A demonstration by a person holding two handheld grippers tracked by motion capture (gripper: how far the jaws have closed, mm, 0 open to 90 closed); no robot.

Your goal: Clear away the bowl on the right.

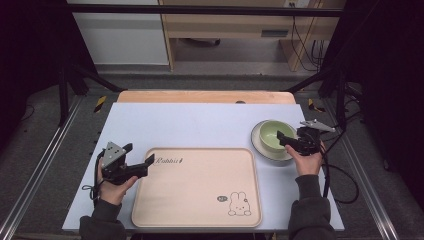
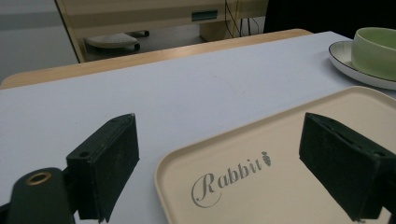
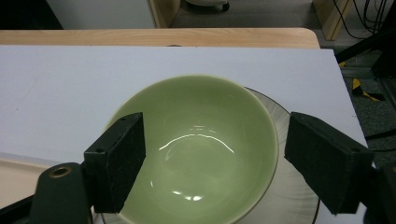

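- Table [image 1: 200, 120]: pale blue-grey top over a wooden board whose far edge shows beyond it; near edge partly hidden by the person's sleeves in the high view
- Tray [image 1: 197, 187]: beige, rounded corners, near-centre of the table; script word "Rabbit" at its far-left corner, small rabbit drawing at near right with a dark mark beside it too small to read; in the left gripper view [image 2: 289, 154] its near and right parts are cut off
- Plate [image 1: 257, 145]: white with a dark rim, right of the tray and apart from it; mostly covered by the bowl
- Bowl [image 1: 272, 135]: green, empty, standing on the plate; in the right gripper view [image 3: 201, 154] its near rim is cut off by the frame
- Left gripper [image 1: 137, 157]: jaws wide apart, nothing between the pads; astride the tray's far-left corner, contact cannot be told
- Right gripper [image 1: 285, 139]: jaws wide apart, one over the bowl's inside, one outside its wall; pads not pressing the rim; its own body hides the bowl's right side in the high view
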